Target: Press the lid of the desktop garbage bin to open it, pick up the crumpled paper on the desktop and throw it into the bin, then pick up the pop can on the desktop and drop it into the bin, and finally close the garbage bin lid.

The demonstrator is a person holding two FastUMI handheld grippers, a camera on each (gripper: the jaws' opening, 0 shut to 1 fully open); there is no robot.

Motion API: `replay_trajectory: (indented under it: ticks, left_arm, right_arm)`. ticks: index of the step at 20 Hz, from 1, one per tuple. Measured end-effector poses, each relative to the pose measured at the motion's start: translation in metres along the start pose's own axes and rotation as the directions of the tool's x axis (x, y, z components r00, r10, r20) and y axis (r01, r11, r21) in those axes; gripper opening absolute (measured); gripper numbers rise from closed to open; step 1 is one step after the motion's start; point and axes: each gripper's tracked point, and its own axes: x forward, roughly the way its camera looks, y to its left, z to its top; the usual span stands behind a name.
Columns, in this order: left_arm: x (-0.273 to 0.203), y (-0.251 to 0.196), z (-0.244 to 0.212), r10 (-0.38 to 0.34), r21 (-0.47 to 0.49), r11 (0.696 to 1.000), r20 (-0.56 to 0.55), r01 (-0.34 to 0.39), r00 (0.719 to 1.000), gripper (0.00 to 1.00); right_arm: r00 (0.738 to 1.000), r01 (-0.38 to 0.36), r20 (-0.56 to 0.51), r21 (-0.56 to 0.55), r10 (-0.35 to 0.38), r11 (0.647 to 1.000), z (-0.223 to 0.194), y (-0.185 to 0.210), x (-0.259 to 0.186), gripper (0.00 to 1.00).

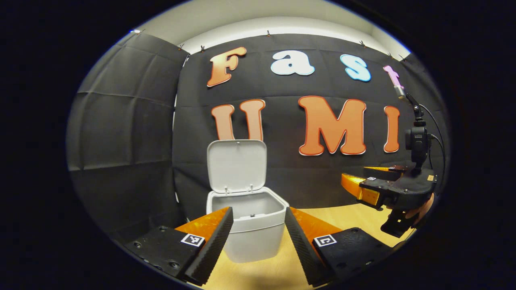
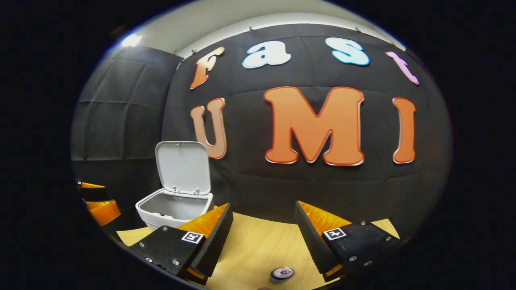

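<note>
The white desktop bin (image 1: 252, 229) stands on the wooden table with its lid (image 1: 236, 166) swung up and open. My left gripper (image 1: 258, 237) is open, its fingers on either side of the bin as seen from just in front, nothing held. In the right gripper view the bin (image 2: 173, 211) sits to the left, its lid (image 2: 183, 167) upright. My right gripper (image 2: 262, 241) is open and empty, raised above the table. The top of the pop can (image 2: 282, 274) shows below and between its fingers. The right gripper (image 1: 358, 189) also shows at the right of the left gripper view, held by a hand.
The wooden tabletop (image 2: 258, 241) runs back to the black cloth wall. A small camera on a stalk (image 1: 417, 139) rides atop the right gripper. The left gripper's fingers (image 2: 100, 207) show at the left edge of the right gripper view.
</note>
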Motion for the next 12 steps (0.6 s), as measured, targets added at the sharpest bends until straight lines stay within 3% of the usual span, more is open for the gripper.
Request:
replay_trajectory:
  ticks: [3,5,6,12]
  left_arm:
    - [0.009,-0.040,-0.006,-0.087,0.010,0.996,0.001,0.087,0.996,0.86]
    - [0.016,-0.066,-0.012,-0.136,0.047,0.990,0.000,0.136,0.991,0.93]
    - [0.018,-0.081,-0.020,-0.166,0.046,0.985,-0.014,0.166,0.986,0.91]
    - [0.033,-0.163,-0.070,-0.322,0.022,0.945,-0.107,0.326,0.941,0.94]
  right_arm:
    - [0.995,0.096,0.021,-0.013,-0.095,0.995,-0.004,-0.046,-0.024,0.93]
    - [0.988,0.151,-0.021,-0.017,-0.152,0.988,-0.021,-0.075,-0.043,0.94]
    - [0.984,0.174,-0.041,-0.004,-0.174,0.985,-0.026,-0.087,-0.051,0.94]
    - [0.951,0.298,-0.081,-0.002,-0.298,0.954,-0.039,-0.142,-0.095,0.94]
